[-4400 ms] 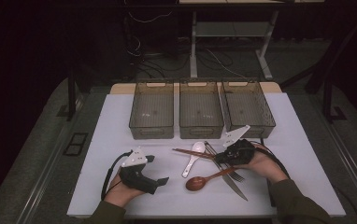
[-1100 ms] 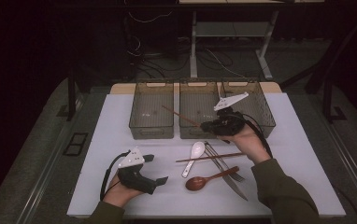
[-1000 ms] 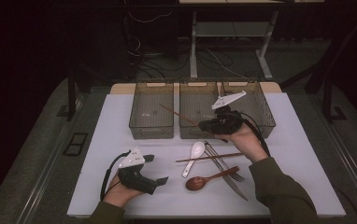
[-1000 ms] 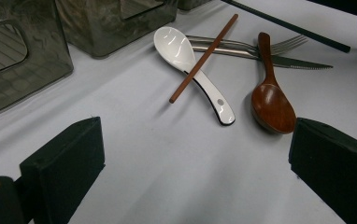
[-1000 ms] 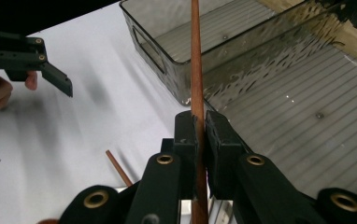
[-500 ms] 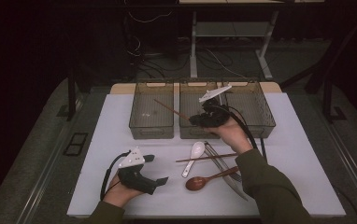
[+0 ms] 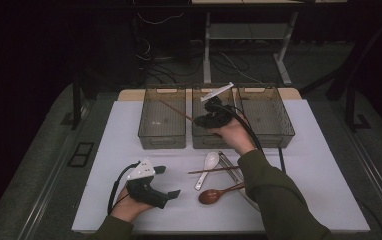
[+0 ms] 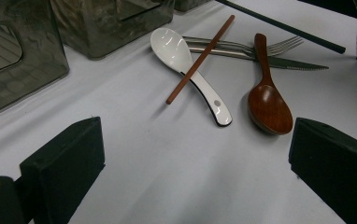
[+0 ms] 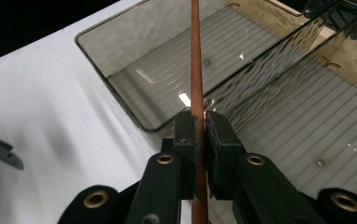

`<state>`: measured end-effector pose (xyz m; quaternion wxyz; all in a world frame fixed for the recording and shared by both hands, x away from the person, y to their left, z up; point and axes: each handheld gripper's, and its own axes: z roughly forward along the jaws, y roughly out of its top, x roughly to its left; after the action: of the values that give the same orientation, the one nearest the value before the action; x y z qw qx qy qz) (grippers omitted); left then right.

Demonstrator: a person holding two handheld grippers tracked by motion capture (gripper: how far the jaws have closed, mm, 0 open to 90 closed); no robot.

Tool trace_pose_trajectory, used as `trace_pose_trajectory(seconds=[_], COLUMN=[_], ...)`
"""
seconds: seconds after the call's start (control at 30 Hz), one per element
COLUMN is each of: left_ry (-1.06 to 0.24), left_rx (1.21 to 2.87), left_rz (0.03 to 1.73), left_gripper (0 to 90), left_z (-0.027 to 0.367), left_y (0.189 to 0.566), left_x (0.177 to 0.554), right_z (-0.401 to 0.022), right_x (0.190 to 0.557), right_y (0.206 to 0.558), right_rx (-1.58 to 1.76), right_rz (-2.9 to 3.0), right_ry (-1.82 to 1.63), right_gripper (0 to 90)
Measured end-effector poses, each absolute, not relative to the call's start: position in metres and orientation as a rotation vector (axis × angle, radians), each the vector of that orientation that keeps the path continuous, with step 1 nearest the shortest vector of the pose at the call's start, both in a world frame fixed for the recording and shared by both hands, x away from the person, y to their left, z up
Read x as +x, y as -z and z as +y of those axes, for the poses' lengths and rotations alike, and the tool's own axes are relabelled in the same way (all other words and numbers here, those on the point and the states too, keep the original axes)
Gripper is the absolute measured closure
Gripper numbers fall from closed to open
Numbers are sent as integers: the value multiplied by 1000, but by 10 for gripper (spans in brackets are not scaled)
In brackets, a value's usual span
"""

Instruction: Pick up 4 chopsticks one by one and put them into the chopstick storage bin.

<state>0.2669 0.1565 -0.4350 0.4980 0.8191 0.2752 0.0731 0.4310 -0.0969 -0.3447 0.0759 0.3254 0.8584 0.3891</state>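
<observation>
- White tabletop (image 7: 104, 150) carries three smoky bins, the left bin (image 7: 162, 118) serving as landmark
- Right tongs (image 7: 199, 120), just right of that bin, pinch a brown chopstick (image 7: 176, 110) whose long axis slants up over it
- Left tongs (image 7: 171, 182), spread and empty, rest well below it
- Second chopstick (image 8: 200, 58) lies across a white spoon (image 8: 186, 70), clear of the path

Smooth reddish wood for the chopstick (image 9: 196, 56), smoky translucent ribbed plastic for the bins (image 9: 279, 93), glossy white ceramic for the soup spoon (image 8: 176, 53), lacquered brown wood for the round spoon (image 8: 268, 105), shiny metal for the fork (image 8: 242, 46), matt white for the surface (image 8: 167, 177).
</observation>
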Motion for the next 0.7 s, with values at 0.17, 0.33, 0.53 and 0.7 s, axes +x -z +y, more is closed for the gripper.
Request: trace_pose_trajectory(seconds=[0.17,0.33,0.53,0.7], left_ry=[-181,-178,-176,-171], left_rx=[1982,1980,1974,1976], left_rz=[656,657,659,658], left_gripper=[26,26,26,26], left_z=[156,155,156,156], left_y=[436,435,435,435], left_x=[267,267,267,266], right_z=[-82,-67,-48,-35], right_x=[438,448,458,466], right_y=[345,347,352,357], right_rx=[986,1007,1027,1050], right_rz=[2574,2576,2582,2583], right_ry=[-1131,-1095,-1051,-1020], right_gripper=[829,829,829,829])
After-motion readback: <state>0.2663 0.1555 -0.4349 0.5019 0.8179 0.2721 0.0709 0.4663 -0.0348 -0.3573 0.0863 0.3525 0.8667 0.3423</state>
